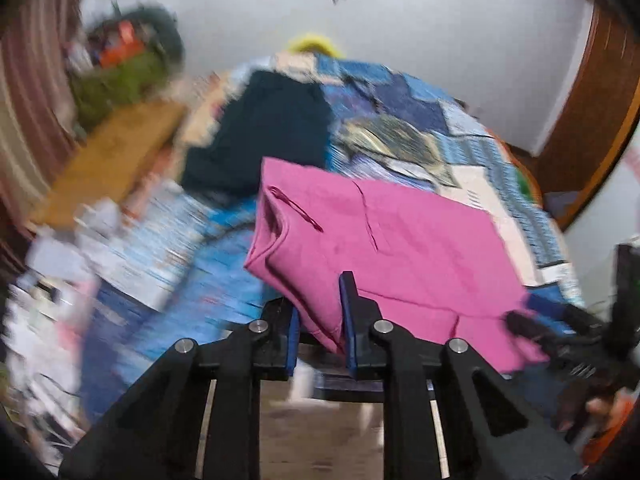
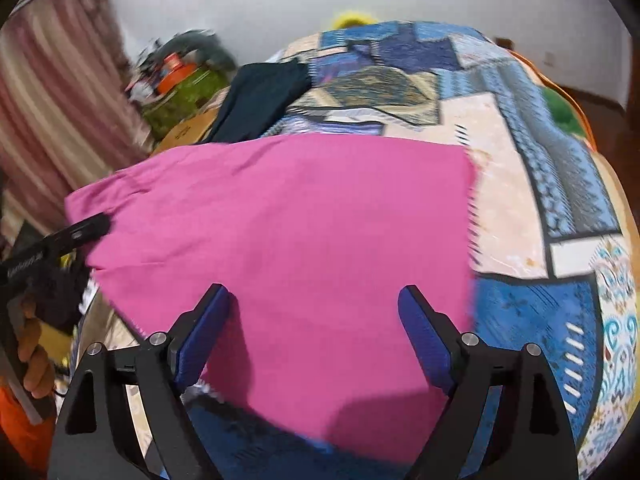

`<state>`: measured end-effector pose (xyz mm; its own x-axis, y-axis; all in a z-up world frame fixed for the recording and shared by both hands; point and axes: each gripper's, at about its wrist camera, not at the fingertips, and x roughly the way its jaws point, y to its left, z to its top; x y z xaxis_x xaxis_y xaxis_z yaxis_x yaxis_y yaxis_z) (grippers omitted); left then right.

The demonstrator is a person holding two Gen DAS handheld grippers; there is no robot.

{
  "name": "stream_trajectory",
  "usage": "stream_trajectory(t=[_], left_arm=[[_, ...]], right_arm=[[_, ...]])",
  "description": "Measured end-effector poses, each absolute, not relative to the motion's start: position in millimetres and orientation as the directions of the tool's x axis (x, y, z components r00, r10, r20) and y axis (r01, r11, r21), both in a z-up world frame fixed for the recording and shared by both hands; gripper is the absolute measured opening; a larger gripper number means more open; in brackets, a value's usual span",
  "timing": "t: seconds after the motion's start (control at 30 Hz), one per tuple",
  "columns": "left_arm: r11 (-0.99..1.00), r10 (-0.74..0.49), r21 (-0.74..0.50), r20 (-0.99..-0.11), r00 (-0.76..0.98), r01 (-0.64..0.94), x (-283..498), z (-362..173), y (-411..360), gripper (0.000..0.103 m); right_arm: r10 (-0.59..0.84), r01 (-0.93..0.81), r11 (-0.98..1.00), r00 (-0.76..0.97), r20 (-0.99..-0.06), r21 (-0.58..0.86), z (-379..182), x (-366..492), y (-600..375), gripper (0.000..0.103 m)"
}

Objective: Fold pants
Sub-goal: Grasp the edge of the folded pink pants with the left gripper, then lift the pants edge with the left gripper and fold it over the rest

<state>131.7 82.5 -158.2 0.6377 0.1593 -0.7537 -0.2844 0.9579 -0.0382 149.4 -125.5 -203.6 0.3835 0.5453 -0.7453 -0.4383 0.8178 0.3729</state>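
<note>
The pink pants [image 1: 400,248] lie folded on the patterned bedspread [image 1: 400,128]. My left gripper [image 1: 320,320] is shut on the pants' near left edge, with pink cloth pinched between its blue pads [image 1: 348,320]. In the right wrist view the pants [image 2: 288,224] spread across the middle. My right gripper [image 2: 314,320] is open, its blue pads [image 2: 424,332] wide apart over the near edge of the pants, holding nothing. The left gripper also shows in the right wrist view [image 2: 92,228] at the pants' left edge. Both views are motion-blurred.
A dark navy garment [image 1: 260,140] lies further back on the bed, also in the right wrist view [image 2: 260,96]. Cluttered items and a green bag [image 1: 116,84] sit at the left by striped curtains [image 2: 48,120]. A white wall stands behind the bed.
</note>
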Motion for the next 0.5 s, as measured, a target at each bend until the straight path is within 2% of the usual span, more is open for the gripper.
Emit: stream_trajectory(t=[0.1,0.23,0.37,0.5], left_arm=[[0.946,0.285,0.093,-0.698,0.657,-0.311,120.4,-146.6,85.3,0.018],[0.935,0.350,0.195,-0.636,0.687,-0.296,117.9,-134.7,76.4,0.018],[0.946,0.323,0.206,-0.599,0.733,-0.249,124.9,-121.8,60.9,0.017],[0.975,0.221,0.128,-0.598,0.770,-0.181,134.6,-105.7,50.4,0.016]], right_arm=[[0.522,-0.410,0.835,0.384,-0.762,0.366,-207.3,151.1,-134.6,0.084],[0.516,-0.436,0.831,0.374,-0.771,0.345,-211.5,145.4,-132.5,0.084],[0.500,-0.454,0.835,0.389,-0.773,0.312,-209.6,143.3,-130.2,0.084],[0.507,-0.448,0.833,0.382,-0.773,0.326,-211.8,145.1,-132.0,0.084]])
